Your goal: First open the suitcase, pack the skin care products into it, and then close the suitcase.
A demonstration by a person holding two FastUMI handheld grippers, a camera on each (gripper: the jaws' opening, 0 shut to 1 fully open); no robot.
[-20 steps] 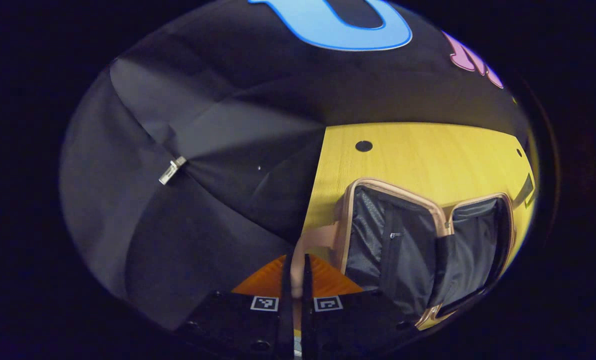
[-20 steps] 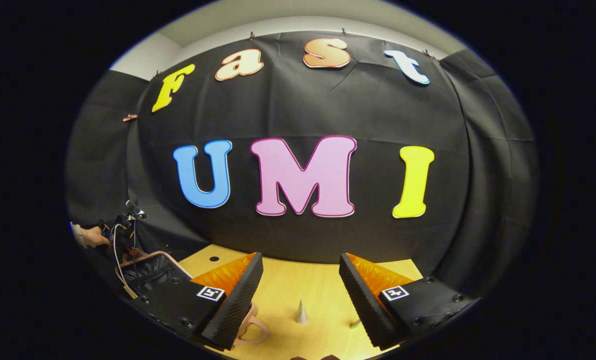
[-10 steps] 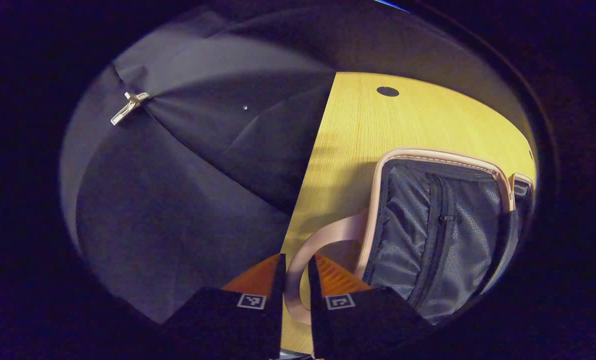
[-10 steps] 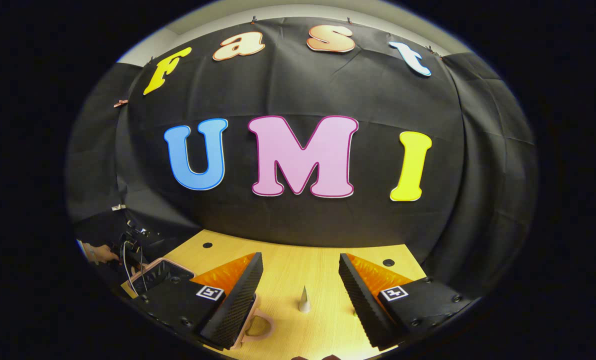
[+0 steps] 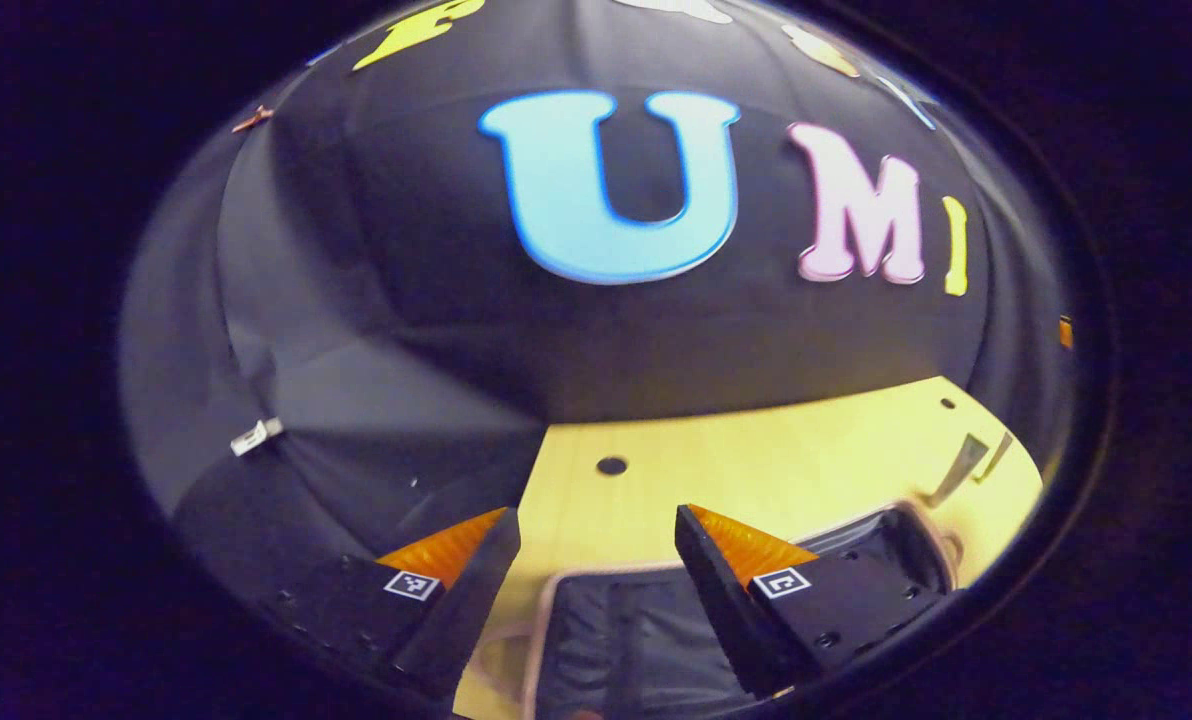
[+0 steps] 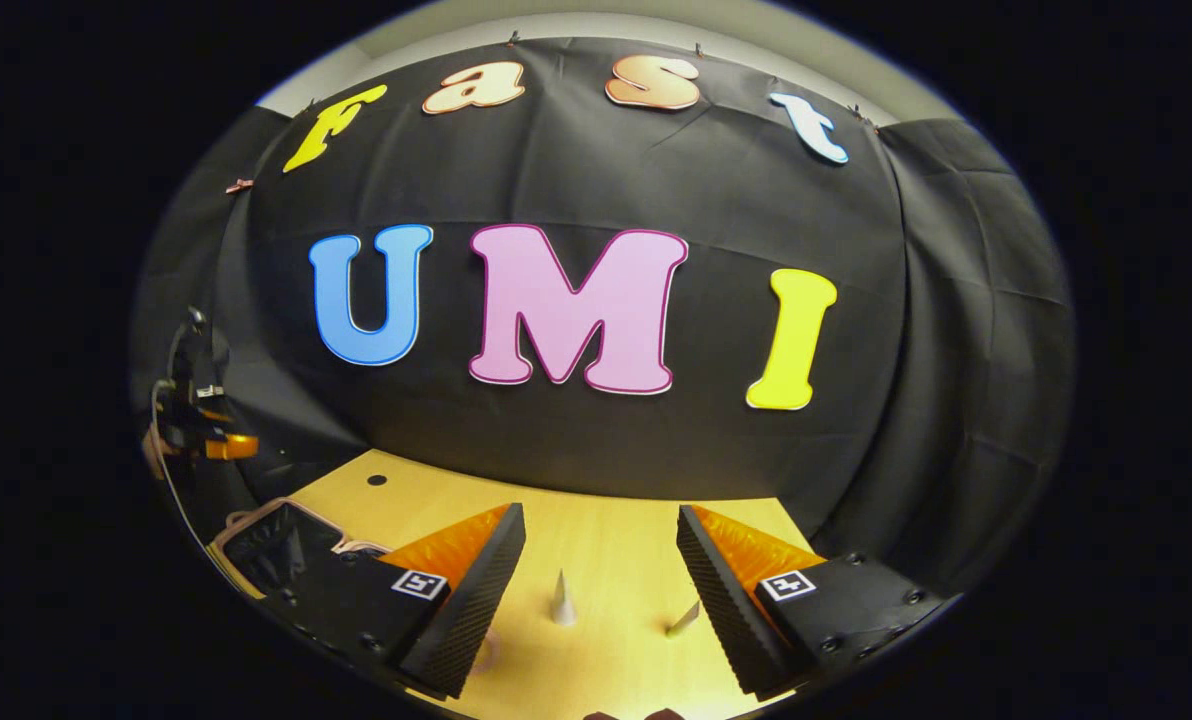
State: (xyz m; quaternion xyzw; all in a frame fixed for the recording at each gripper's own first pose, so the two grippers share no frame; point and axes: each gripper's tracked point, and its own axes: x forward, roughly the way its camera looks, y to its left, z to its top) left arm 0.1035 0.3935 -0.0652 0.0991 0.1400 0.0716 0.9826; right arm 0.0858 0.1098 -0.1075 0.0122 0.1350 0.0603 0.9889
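Observation:
The suitcase (image 5: 606,640) lies open on the wooden table (image 5: 776,470), showing dark lining inside a pink rim. My left gripper (image 5: 596,600) hangs open above its near half, nothing between the fingers. In the right gripper view the suitcase (image 6: 276,545) sits at the far left, with the left gripper (image 6: 201,420) raised above it. My right gripper (image 6: 596,600) is open over the table. Between its fingers stand a small white cone-tipped product (image 6: 560,600) and a thin slanted one (image 6: 683,620). Two slender grey items (image 5: 959,468) lie right of the case.
The table (image 6: 616,540) ends at the black cloth wall behind and at the left. A round hole (image 5: 611,465) sits in the tabletop near the back edge. A metal clip (image 5: 256,436) holds the cloth at the left.
My left gripper was shut on the suitcase's pink handle, let it go, opened wide and tipped upward away from it. The right gripper has shifted slightly.

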